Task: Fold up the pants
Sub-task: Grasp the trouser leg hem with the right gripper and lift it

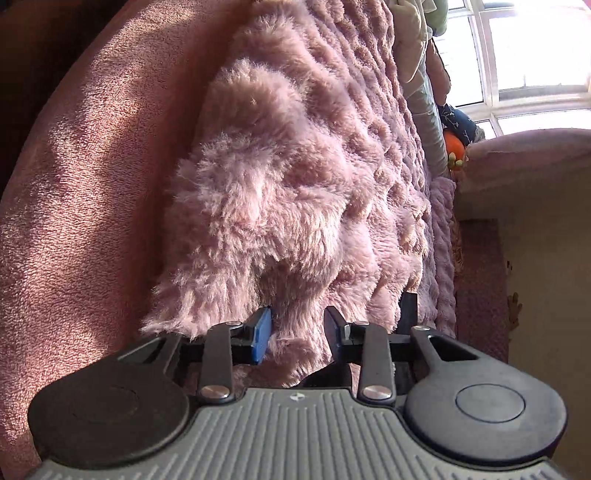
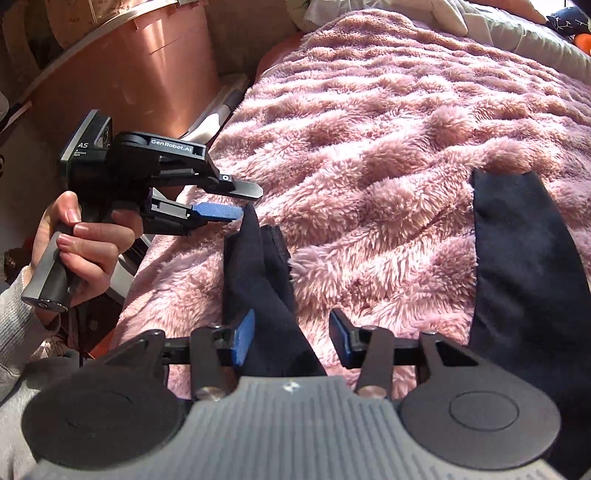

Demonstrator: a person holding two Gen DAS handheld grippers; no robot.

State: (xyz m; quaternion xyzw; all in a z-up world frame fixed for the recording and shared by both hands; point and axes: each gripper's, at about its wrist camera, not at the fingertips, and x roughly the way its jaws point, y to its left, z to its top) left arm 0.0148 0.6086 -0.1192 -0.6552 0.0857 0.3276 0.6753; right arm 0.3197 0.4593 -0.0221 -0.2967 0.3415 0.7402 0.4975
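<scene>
Dark navy pants lie on a fluffy pink blanket. One leg runs up between my right gripper's fingers, crumpled at its end; the other leg lies flat at the right. My right gripper is open, low over the near leg. My left gripper, held by a hand, is open with its tips at the crumpled leg end. In the left wrist view the left gripper is open against the pink blanket, with a dark bit of pants at the right.
A copper-coloured round tub stands left of the bed. Grey and white bedding lies at the far end. A smooth pink fleece lies on the left, a window and a pink headboard edge on the right.
</scene>
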